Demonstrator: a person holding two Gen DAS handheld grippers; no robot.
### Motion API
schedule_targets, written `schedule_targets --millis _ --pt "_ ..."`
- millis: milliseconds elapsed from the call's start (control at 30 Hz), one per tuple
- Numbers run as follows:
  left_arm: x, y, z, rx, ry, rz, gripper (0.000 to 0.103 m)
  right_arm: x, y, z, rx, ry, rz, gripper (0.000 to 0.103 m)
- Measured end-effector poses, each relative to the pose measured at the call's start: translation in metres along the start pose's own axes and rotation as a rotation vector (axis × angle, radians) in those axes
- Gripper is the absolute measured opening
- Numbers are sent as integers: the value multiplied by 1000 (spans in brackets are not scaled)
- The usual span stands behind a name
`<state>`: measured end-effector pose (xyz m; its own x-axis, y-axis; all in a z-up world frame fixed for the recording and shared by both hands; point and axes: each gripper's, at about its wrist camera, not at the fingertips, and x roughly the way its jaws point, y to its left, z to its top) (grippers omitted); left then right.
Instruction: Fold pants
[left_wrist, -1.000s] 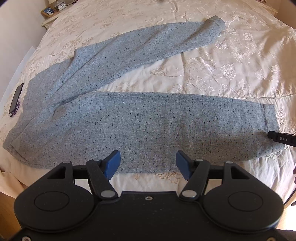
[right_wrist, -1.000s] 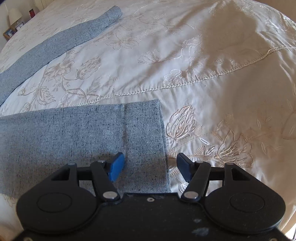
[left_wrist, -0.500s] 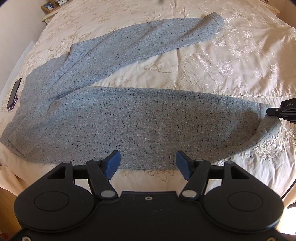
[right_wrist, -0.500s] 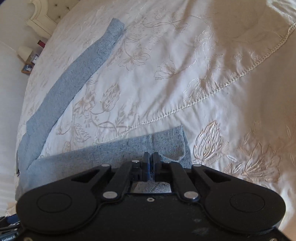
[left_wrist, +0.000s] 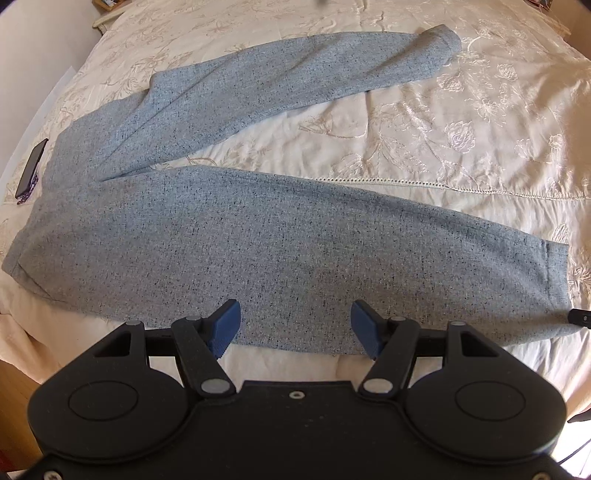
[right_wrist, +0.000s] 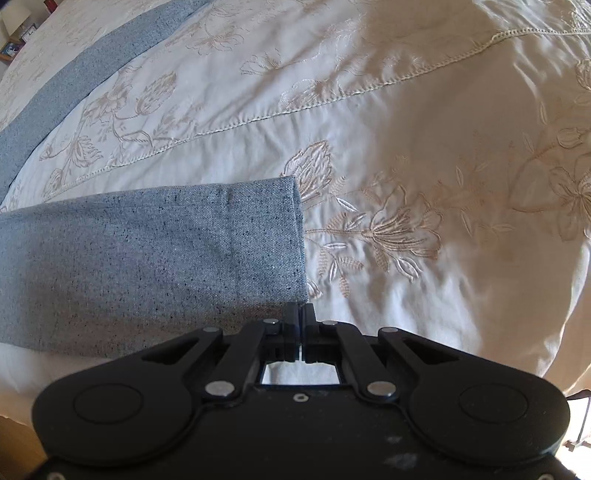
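Note:
Grey-blue speckled pants (left_wrist: 229, 236) lie spread on a cream embroidered bedspread (left_wrist: 461, 122), waist at the left and legs splayed to the right. My left gripper (left_wrist: 295, 325) hovers open over the near leg's front edge, with nothing between its blue pads (left_wrist: 227, 321). In the right wrist view the near leg's hem (right_wrist: 266, 236) lies flat. My right gripper (right_wrist: 299, 314) is shut, pinching the front corner of that hem. Its black tip (left_wrist: 580, 317) shows at the same corner in the left wrist view. The far leg (right_wrist: 74, 85) runs off to the upper left.
A dark phone (left_wrist: 31, 170) lies on the bed next to the waistband. A bedside table (right_wrist: 14, 40) with small frames stands beyond the far left corner. The bed's front edge (left_wrist: 22, 332) runs just below the pants. Bare bedspread (right_wrist: 443, 184) stretches to the right of the hem.
My right gripper went from open over the hem to shut on its corner. The near leg was tugged and now lies straighter. The left gripper stayed put and open.

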<state>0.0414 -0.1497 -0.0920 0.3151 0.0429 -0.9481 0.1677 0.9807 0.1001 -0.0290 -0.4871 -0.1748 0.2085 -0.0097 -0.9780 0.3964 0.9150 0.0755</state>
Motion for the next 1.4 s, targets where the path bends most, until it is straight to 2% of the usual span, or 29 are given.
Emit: schedule_targets --millis 67,100,133,167,200,233,300,433,567,633,667,733,800,867,967,1033,1100,1233,1400 --pt "-1 -2 -1 14 2 -2 68 4 1 -4 4 5 -16 2" --pt "-2 -2 -2 20 0 -4 68 5 0 -5 -2 10 4 4" --pt "-4 -2 -3 26 -5 -2 68 0 -1 -4 -3 -23 34 6" --pt "-5 -2 -4 30 -10 3 68 -7 -1 -5 1 -74 42 20" --pt "-6 -2 -4 32 -13 7 68 -16 -1 0 2 -140 36 40" --pt "-6 -2 -4 33 -13 8 68 -21 -2 5 1 -181 32 42" --pt "-7 -1 -3 26 -10 7 68 -20 -4 23 -18 -233 44 41" --pt "-10 5 -1 6 -19 24 68 20 -9 57 -8 -127 117 40" --pt "-9 13 2 -33 -12 45 68 50 -7 72 15 -84 163 42" --pt "-8 17 3 -53 -6 53 68 55 -2 73 26 -83 145 30" --pt "-8 19 3 -61 -6 56 68 54 1 74 21 -89 148 8" --pt "-7 21 5 -72 -6 63 68 49 10 74 0 -93 88 6" --pt "-5 24 6 -77 -5 67 68 40 15 75 -18 -138 4 4" --pt "-2 26 7 -80 5 68 68 45 15 79 14 -124 -62 4" --pt "3 30 6 -73 13 74 68 60 21 83 38 -108 -105 7" --pt "6 34 4 -59 5 90 68 58 28 84 -19 -133 -86 16" --pt "11 39 2 -43 -5 103 68 44 21 79 -7 -161 -60 25" --pt "28 47 -3 -5 1 107 68 10 -11 59 79 -152 77 29" --pt "51 50 -12 30 46 106 68 -12 -32 11 60 -104 112 32"
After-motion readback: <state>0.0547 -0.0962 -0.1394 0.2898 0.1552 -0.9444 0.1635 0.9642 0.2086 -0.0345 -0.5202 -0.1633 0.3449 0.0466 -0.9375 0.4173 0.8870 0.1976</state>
